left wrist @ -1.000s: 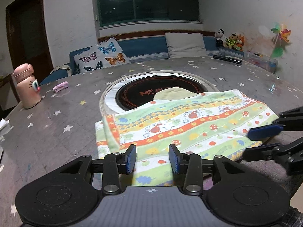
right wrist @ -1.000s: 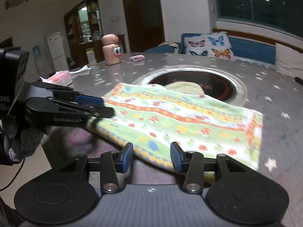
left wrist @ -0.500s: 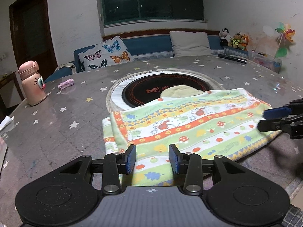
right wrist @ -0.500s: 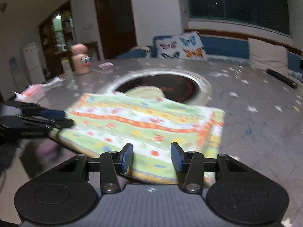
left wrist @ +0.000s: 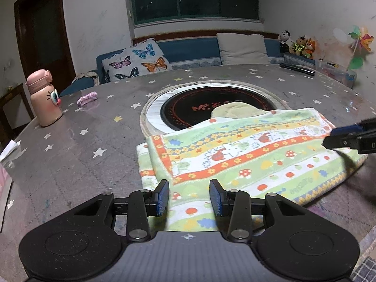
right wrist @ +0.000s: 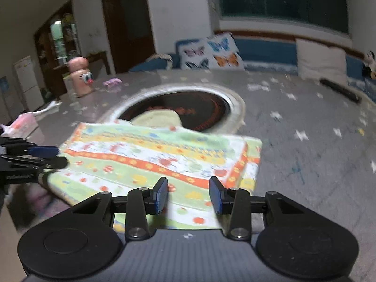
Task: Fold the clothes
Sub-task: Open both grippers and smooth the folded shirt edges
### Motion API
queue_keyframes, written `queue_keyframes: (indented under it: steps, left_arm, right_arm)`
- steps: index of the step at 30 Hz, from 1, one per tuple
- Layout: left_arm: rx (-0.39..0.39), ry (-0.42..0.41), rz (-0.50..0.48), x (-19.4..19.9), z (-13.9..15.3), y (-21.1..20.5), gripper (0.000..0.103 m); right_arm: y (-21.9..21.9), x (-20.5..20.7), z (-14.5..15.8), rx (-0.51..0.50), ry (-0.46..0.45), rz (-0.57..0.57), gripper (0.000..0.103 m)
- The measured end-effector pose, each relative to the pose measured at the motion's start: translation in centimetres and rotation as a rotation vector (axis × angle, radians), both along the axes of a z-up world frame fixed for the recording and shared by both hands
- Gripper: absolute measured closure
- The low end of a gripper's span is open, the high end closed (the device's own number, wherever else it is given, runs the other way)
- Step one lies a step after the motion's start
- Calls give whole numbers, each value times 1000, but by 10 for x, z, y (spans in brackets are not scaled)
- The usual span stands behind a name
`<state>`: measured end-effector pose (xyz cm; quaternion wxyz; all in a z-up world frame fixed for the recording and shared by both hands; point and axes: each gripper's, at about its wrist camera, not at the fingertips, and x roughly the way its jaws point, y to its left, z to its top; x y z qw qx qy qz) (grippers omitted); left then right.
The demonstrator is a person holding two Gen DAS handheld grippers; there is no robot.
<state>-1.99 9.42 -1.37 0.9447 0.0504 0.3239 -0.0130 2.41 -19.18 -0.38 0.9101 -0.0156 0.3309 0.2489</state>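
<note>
A folded cloth striped in green, yellow, white and orange, printed with mushrooms and small animals (left wrist: 246,157), lies flat on the grey star-patterned round table (left wrist: 77,155), its far edge overlapping the rim of the round black cooktop with a silver ring (left wrist: 188,108) set in the table's middle; a pale yellow piece of fabric (left wrist: 235,111) shows just beyond it on the cooktop. In the left wrist view the left gripper (left wrist: 189,197) hovers at six o'clock over the cloth's near edge, its blue-padded fingers spread apart with nothing between them — released. The right gripper (left wrist: 329,138) enters at three o'clock, over the cloth's right end. In the right wrist view, which is blurred, the right gripper (right wrist: 188,195) likewise stands parted and empty above the cloth's near edge, and the left one sits at nine o'clock by the cloth's left end. A pink cartoon-faced bottle (left wrist: 43,101) stands upright at ten o'clock, well apart from the cloth, with a small purple lump (left wrist: 87,98) nearby.
</note>
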Motion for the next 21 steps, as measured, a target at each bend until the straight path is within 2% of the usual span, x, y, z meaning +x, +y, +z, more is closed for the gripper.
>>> queue_keyframes:
  steps: [3,6,15,21]
  left_arm:
    - [10,-2,4,7,3,2,62]
    - [10,-8,3,18,5,1,62]
    - [26,21,49,50,-1,14,65]
    - [21,0,11,60,12,2,65]
  right_arm:
    - [-7,2,1,36,18,-8,63]
    - [-5,3,6,19,-6,-3,58]
    - [-3,28,8,4,-2,-19,58]
    - [-4,43,11,5,-4,-23,58]
